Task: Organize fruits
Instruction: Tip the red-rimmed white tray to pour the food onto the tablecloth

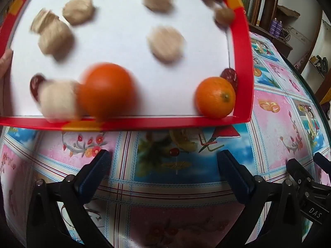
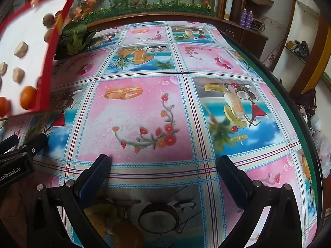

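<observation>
The red-rimmed tray (image 1: 242, 62) is tilted above the table (image 1: 165, 175), a hand (image 1: 5, 64) at its left edge, so the fruit gathers at its low rim. On it lie two oranges (image 1: 107, 91), six pale blurred pieces (image 1: 165, 43), two red dates (image 1: 229, 76) and two brown round fruits (image 1: 224, 15). The left gripper (image 1: 163, 161) and right gripper (image 2: 163, 163) both gape empty over the table.

We see the left gripper (image 1: 163, 161) with jaws spread wide, nothing between them. The right gripper (image 2: 164, 166) likewise (both low, level).
</observation>
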